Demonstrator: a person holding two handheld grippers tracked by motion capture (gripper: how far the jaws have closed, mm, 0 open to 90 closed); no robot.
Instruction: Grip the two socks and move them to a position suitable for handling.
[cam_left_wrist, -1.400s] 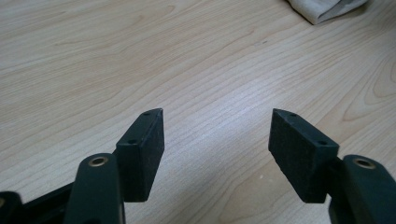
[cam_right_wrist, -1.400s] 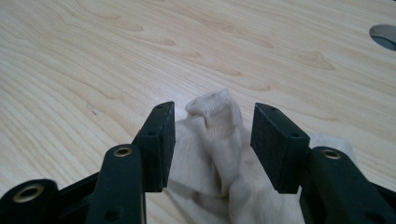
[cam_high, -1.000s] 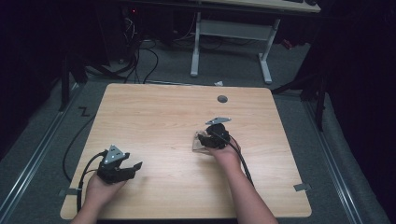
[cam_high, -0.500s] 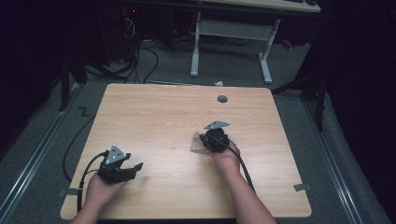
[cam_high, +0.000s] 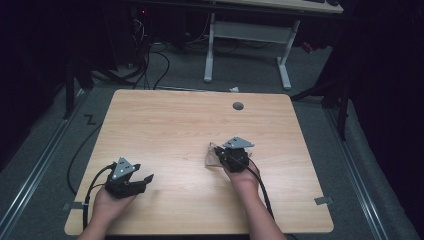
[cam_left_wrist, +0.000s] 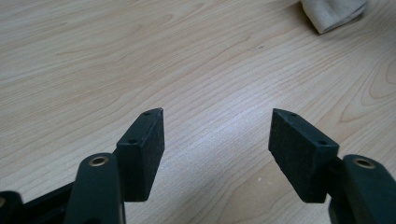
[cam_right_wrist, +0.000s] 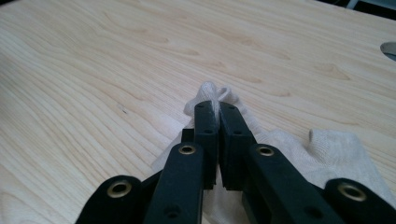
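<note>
Right gripper, black two-jaw tool in the person's right hand, sat over the near right part of the pale wooden table. Its jaws had just been closing and stood pressed together on a bunched fold of the small cream knitted cloth. A pinch of the fabric poked out just past the jaw tips; the rest of the cloth spread beneath and to the right of the jaws in the right gripper view, lying on the tabletop. From the high view the cloth showed at the gripper's left side, touching it.

Left gripper, held in the left hand near the table's front left edge, had jaws standing wide apart with bare wood between them. A corner of the cream cloth lay well ahead and to the right of its jaws.

A round grey grommet sat in the tabletop well beyond the right gripper.
</note>
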